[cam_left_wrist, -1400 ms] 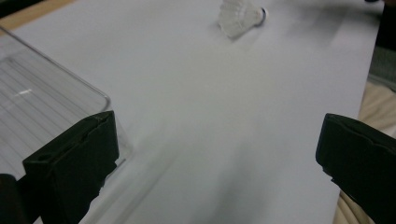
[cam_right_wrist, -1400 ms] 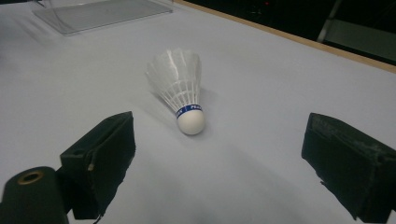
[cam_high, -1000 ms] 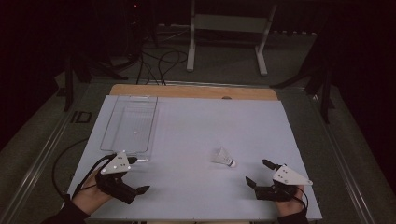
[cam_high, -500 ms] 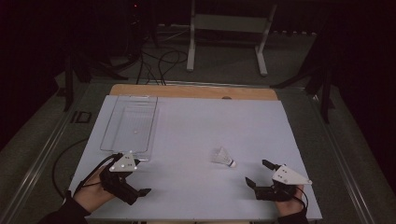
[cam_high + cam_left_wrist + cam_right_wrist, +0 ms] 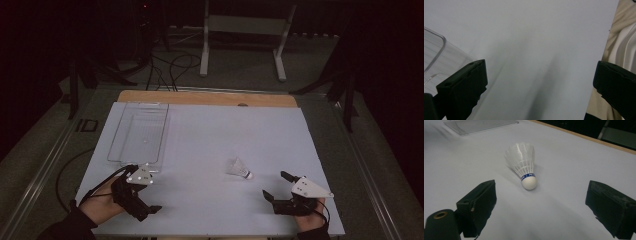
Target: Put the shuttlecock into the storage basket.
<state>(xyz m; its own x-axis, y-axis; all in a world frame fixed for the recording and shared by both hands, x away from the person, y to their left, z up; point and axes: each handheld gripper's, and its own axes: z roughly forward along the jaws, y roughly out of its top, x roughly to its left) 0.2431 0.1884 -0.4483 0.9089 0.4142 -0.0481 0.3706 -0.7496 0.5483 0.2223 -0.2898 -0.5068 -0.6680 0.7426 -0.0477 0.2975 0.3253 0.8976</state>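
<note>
A dim room: white-topped table (image 5: 210, 135), grey floor (image 5: 235, 75) with cables (image 5: 170, 65), perhaps a metal stand (image 5: 245, 25) behind.

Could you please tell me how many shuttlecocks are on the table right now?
1. The shuttlecock lies on its side on the white table, ahead of the open right gripper, its cork tip toward that gripper. The clear tray looks empty.

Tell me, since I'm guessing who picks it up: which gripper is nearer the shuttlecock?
Right. The right gripper sits open just short of the shuttlecock, facing its cork end. The left gripper is far across the table, beside the clear tray.
</note>
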